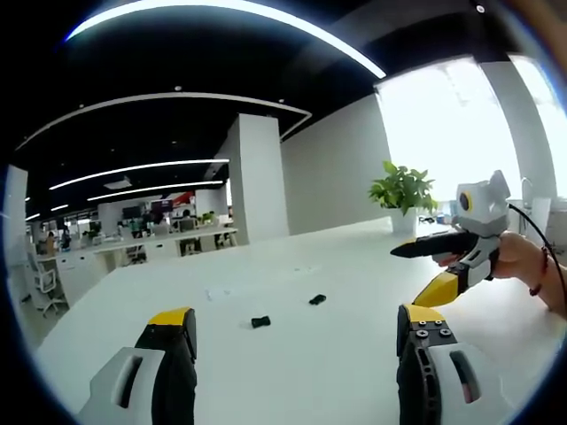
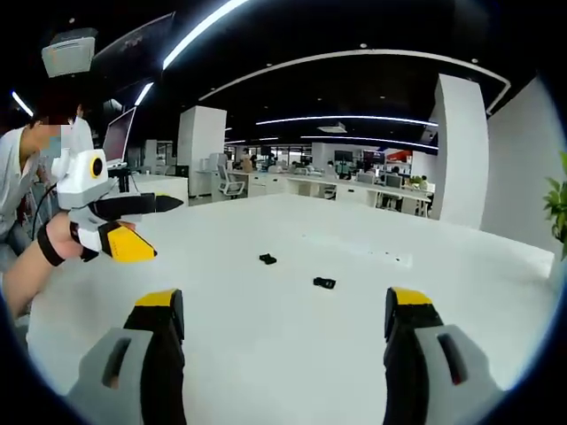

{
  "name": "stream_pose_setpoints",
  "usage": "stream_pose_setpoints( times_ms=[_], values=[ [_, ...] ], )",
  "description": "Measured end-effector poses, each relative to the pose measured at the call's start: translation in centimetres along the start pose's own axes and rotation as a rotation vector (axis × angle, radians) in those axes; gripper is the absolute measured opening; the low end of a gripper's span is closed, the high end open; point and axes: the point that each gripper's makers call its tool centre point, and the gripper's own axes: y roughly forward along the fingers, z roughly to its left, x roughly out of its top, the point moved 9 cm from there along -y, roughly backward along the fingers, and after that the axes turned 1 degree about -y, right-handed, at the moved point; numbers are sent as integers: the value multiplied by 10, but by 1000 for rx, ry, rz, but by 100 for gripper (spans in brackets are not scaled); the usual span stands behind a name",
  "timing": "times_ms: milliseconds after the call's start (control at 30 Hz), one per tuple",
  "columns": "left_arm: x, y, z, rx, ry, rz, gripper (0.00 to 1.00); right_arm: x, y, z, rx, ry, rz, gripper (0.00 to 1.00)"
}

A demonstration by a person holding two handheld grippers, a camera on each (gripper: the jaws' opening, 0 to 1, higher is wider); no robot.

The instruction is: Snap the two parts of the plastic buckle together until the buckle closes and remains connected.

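- The left hand-held gripper has its two jaws wide apart. Nothing is between them.
- The right hand-held gripper also has its jaws wide apart, and it holds nothing.
- Two small black buckle parts lie on the white bench. They are apart and not snapped together.
- In the left gripper view, one buckle part sits at about 12 o'clock from the jaws, out past the tips. The other part lies near it, at about 1 o'clock and a bit farther off.
- In the right gripper view, one buckle part lies at about 12 o'clock, a little way past the tips. The other is at about 11 o'clock and farther away.
- No gripper touches either part.
- In the left gripper view, the right hand-held gripper comes in at 3 o'clock, above the bench, held by a hand.
- In the right gripper view, the left hand-held gripper comes in at 9 o'clock, held by a hand.
- A green plant in a pot stands at the far edge of the bench, at about 2 o'clock in the left gripper view.
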Motion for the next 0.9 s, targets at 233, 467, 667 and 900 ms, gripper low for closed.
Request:
stream_pose_setpoints(
  times_ms=[233,467,667,900],
  values=[
    [-1,2,2,-2,-5,4,95,2,4,0,5,-4,5,95],
    [0,5,4,3,-6,6,95,4,9,-3,11,0,1,94],
    [1,7,5,0,-9,7,95,4,11,-5,11,6,-1,94],
    [3,10,5,1,-7,10,95,5,11,-6,6,4,0,94]
  ],
)
